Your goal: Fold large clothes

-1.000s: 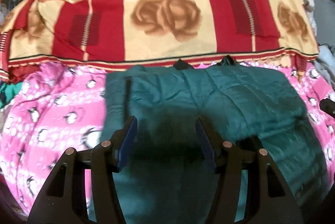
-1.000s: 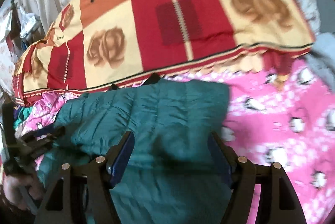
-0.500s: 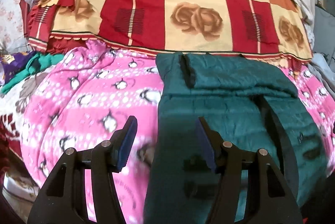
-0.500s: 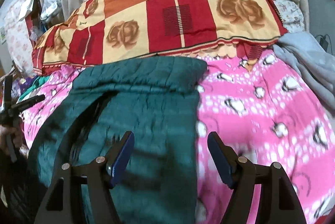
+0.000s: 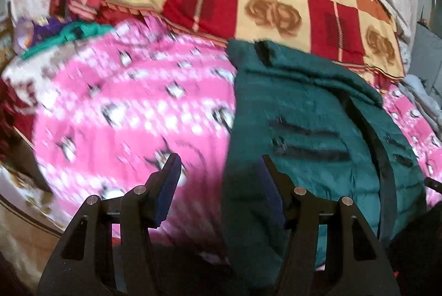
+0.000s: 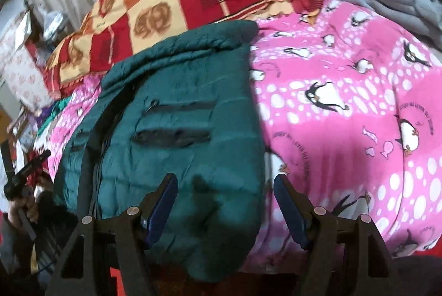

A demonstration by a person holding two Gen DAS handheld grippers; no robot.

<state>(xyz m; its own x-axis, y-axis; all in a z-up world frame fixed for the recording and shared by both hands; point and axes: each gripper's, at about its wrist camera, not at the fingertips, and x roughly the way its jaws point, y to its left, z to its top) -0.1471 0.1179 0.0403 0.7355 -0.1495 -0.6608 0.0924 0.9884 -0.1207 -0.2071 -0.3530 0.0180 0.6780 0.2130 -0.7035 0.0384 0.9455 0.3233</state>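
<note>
A dark green quilted jacket (image 5: 309,113) lies on the pink penguin blanket, its sides folded in to a long narrow shape with the zip and pockets facing up. It also shows in the right wrist view (image 6: 179,130). My left gripper (image 5: 218,171) is open and empty, above the jacket's left edge near its near end. My right gripper (image 6: 225,191) is open and empty, above the jacket's right edge near its near end. The left gripper shows at the far left of the right wrist view (image 6: 25,171).
The pink penguin blanket (image 6: 345,108) covers the bed. A red and cream rose-patterned quilt (image 5: 265,0) lies folded behind the jacket. Grey cloth (image 6: 392,0) lies at the far right. Clutter and green cloth (image 5: 63,33) sit at the bed's left edge.
Both grippers have pulled back toward the near end of the jacket and apart, left to the left and right to the right. The jacket now lies still, folded narrow.
</note>
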